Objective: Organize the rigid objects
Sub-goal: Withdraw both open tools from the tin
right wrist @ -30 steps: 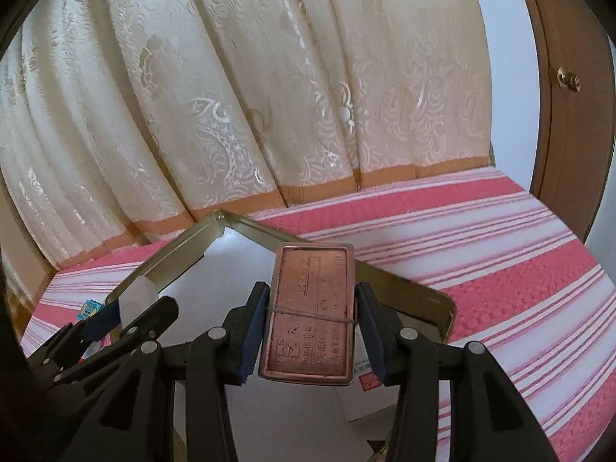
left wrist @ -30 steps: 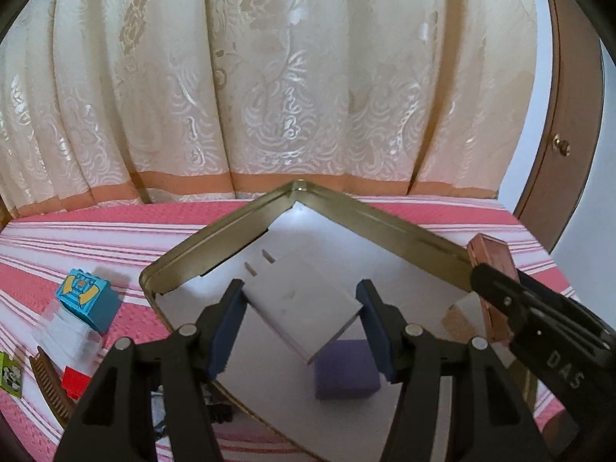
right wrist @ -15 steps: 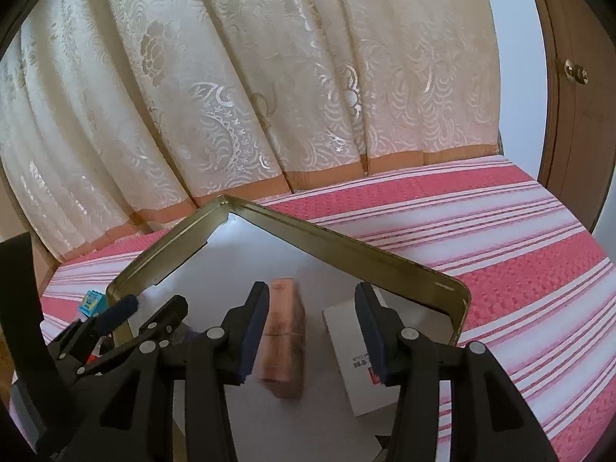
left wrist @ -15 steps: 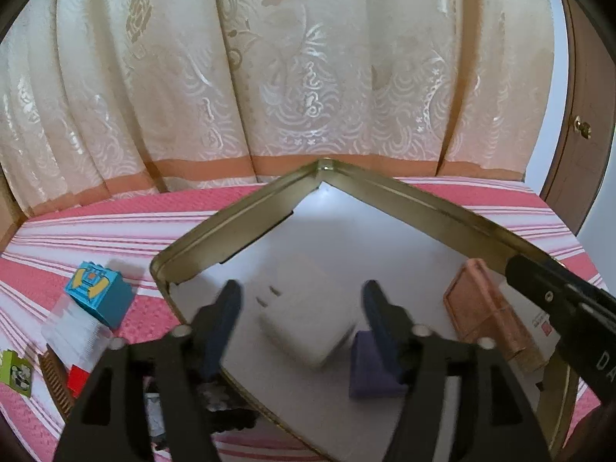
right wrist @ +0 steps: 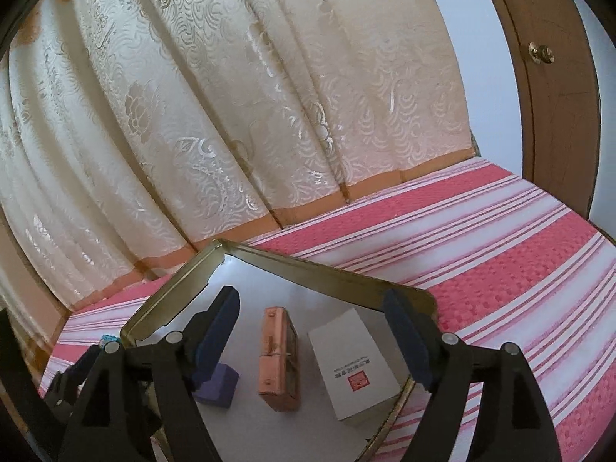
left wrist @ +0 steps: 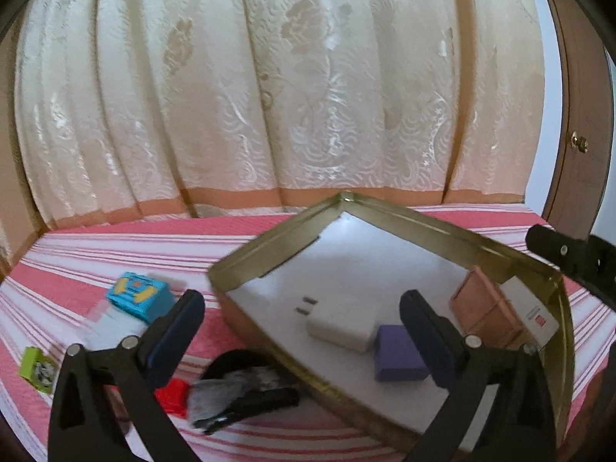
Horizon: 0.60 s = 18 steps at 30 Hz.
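1. Both loads are down: white charger (left wrist: 340, 327) and copper case (right wrist: 279, 362) now lie flat in the gold tray (left wrist: 269, 254), no longer held.
2. My left gripper (left wrist: 304, 331) and right gripper (right wrist: 310, 331) are opening, nothing between the pads (clean drops).
3. Still outside on the striped cloth (right wrist: 500, 254): blue block (left wrist: 140, 300), red piece (left wrist: 173, 400), green block (left wrist: 34, 367), black brush (left wrist: 242, 389) nearest the tray wall.

Bedroom; striped bedspread (right wrist: 481, 254); damask curtain (right wrist: 231, 115)

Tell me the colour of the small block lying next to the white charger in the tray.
Purple. The small block shows best in the left wrist view.
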Motion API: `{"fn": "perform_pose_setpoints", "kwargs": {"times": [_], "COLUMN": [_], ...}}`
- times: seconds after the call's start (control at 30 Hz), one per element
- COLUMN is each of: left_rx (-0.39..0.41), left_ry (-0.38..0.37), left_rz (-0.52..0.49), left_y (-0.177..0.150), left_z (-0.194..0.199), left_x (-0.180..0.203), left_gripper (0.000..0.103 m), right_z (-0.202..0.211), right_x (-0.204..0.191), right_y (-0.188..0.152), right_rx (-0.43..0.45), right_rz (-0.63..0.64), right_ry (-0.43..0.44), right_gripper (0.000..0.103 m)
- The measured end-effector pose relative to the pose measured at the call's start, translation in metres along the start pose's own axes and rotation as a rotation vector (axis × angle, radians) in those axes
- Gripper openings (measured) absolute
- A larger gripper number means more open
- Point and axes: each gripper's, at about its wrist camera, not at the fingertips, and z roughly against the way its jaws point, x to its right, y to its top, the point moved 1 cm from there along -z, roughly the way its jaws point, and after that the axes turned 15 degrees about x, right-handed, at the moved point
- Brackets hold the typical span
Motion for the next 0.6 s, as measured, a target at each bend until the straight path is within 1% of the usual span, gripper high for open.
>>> {"fn": "perform_pose_setpoints", "kwargs": {"times": [0.07, 0.23, 0.27, 0.37, 0.43, 0.6], "left_rx": [0.022, 0.044, 0.045, 0.046, 0.04, 0.024], "left_ry": [0.013, 0.024, 0.026, 0.026, 0.033, 0.049], "left_rz": [0.0, 0.007, 0.009, 0.033, 0.053, 0.072], "left_y": [0.001, 0.0, 0.0, -0.002, -0.004, -0.008], "left_z": [0.007, 0.019, 0.021, 0.025, 0.027, 0.029], "left_x": [-0.006, -0.021, -0.023, -0.034, -0.041, -0.052], "left_gripper": [0.103, 0.103, 0.103, 0.103, 0.103, 0.103], "right_z": [0.007, 0.035, 0.042, 0.053, 0.056, 0.057], "right_x": [-0.003, -0.012, -0.014, -0.018, -0.023, -0.029], "right_y": [0.0, 0.002, 0.001, -0.002, -0.006, -0.015], "right_rx": [0.037, 0.194, 0.232, 0.285, 0.293, 0.253], "right_rz": [0.022, 0.075, 0.072, 0.052, 0.056, 0.019], "right_ry": [-0.008, -0.043, -0.051, -0.046, -0.062, -0.055], "right_gripper": [0.08, 0.08, 0.08, 0.08, 0.08, 0.08]}}
